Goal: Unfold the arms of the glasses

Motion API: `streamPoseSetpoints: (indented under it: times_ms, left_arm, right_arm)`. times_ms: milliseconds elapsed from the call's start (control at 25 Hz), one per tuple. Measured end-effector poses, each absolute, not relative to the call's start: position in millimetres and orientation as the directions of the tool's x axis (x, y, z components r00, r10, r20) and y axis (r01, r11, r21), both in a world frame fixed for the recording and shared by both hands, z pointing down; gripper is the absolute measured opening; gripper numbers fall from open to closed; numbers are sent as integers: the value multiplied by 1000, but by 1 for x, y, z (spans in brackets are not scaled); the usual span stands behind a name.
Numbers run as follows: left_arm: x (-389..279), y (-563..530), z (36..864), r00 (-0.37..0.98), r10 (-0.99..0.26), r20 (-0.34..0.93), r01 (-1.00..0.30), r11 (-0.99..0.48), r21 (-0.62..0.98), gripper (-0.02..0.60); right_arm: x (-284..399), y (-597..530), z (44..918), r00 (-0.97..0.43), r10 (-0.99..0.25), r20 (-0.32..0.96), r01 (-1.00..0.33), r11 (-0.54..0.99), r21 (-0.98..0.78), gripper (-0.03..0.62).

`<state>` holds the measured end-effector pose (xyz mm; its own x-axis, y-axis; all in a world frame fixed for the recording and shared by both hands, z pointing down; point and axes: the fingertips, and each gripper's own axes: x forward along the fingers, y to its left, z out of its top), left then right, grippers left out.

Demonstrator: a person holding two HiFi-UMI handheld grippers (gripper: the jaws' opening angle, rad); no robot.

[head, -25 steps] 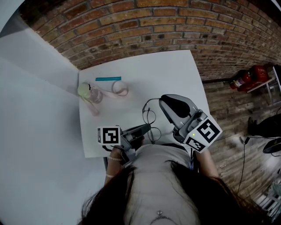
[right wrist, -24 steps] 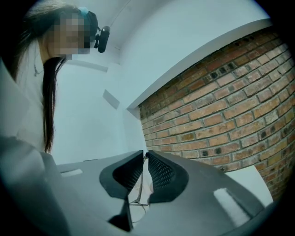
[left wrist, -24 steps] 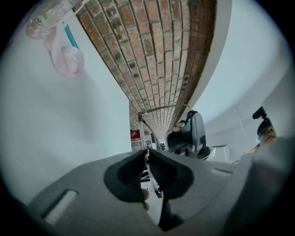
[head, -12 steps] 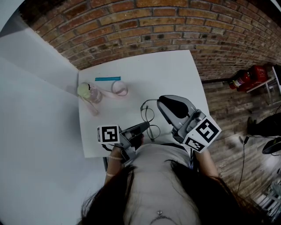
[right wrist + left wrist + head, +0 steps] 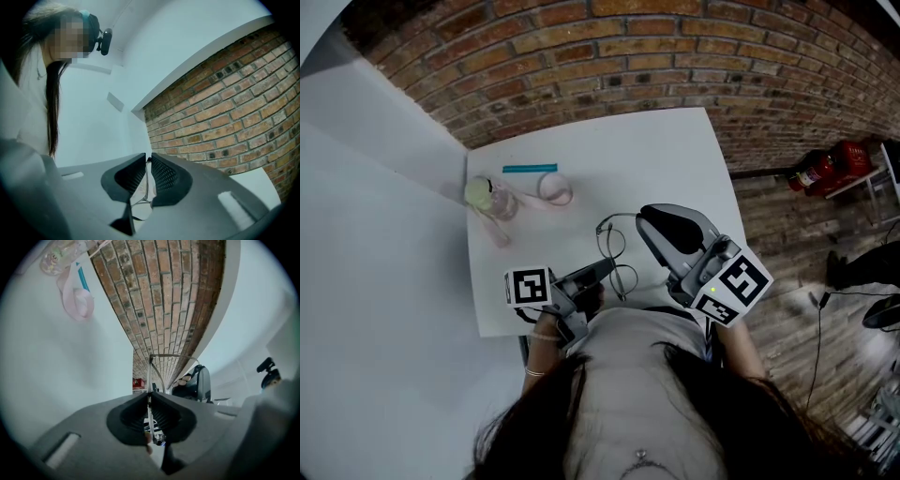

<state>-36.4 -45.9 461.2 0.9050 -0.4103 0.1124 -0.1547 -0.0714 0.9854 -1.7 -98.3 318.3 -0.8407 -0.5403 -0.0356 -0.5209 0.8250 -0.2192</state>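
Note:
Thin wire-framed glasses [image 5: 616,255] hang just above the white table [image 5: 675,150], between my two grippers. My left gripper [image 5: 607,270] comes from the near left and is shut on the frame near a lens; in the left gripper view the wire [image 5: 150,376] runs up from its closed jaws [image 5: 150,397]. My right gripper [image 5: 643,218] reaches in from the right and is shut on one arm [image 5: 148,164] of the glasses. That arm curves out to the left in the head view, its tip [image 5: 601,227] free.
At the table's far left stand a pink bottle [image 5: 492,199] with a yellow-green cap, a pink strap loop [image 5: 555,188] and a teal stick [image 5: 531,169]. A brick wall [image 5: 675,56] runs behind. A red extinguisher [image 5: 823,167] lies on the floor at the right.
The glasses and both grippers have drifted slightly left. The held arm's curved end has swung a little further out to the left.

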Motion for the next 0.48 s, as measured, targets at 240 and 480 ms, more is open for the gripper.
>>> streamPoseSetpoints:
  times_ms: [240, 480]
  left_arm:
    - [-36, -48, 457, 901, -425, 92, -131, -63, 989, 21]
    - [-38, -50, 456, 891, -448, 73, -106, -49, 993, 21]
  right_arm:
    - [0, -98, 317, -838, -545, -40, -524, 823, -220, 41]
    - [0, -98, 316, -835, -548, -41, -528, 821, -219, 41]
